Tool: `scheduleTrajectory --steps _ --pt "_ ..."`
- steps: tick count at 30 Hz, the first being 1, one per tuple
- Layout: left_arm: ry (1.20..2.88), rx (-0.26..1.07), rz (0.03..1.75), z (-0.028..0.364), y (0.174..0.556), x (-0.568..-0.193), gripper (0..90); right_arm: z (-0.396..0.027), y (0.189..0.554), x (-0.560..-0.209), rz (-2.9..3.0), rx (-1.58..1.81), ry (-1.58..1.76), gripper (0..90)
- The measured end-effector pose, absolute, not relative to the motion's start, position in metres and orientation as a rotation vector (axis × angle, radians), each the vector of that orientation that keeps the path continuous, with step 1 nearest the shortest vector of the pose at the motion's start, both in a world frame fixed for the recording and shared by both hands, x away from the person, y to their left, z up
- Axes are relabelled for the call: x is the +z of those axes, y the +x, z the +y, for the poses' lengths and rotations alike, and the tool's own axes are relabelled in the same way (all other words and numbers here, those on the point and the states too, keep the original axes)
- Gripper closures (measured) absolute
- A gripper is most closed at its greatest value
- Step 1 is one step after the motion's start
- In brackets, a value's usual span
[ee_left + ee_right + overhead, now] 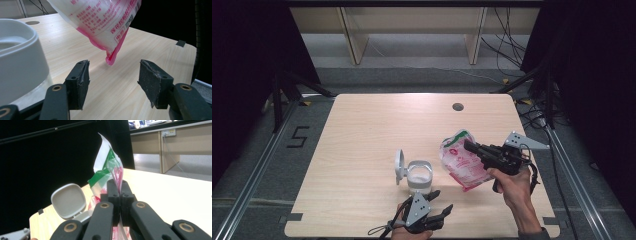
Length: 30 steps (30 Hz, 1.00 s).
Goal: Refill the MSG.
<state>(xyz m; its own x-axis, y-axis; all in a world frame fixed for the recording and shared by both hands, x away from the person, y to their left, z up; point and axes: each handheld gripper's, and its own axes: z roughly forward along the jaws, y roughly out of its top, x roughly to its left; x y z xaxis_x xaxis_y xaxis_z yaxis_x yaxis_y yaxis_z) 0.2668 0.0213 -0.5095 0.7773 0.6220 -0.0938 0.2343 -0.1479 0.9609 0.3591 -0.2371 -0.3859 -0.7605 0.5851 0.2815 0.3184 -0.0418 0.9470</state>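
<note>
A pink-and-white printed plastic bag [462,162] with a green top hangs tilted above the table, right of a white container [419,176] whose hinged lid [399,166] stands open. My right gripper [469,146] is shut on the bag's upper part; in the right gripper view the jaws pinch the bag [111,170] with the lid [68,200] behind them. My left gripper [441,201] sits at the near table edge, just in front of the container, open and holding nothing. In the left gripper view the bag's lower corner [111,32] hangs beyond the jaws, and the container [20,62] is at the left.
The wooden table [362,130] has a cable hole [457,106] near its far edge. Dark frames and cables [532,95] flank the table. A wooden bench [412,20] stands on the floor behind it.
</note>
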Motion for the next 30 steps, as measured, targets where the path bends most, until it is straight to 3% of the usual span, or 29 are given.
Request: scheduleTrajectory --steps 30 --pt "1.760 0.390 0.711 0.043 0.266 -0.507 35.7 -0.295 0.347 -0.404 1.951 1.622 1.085 90.0"
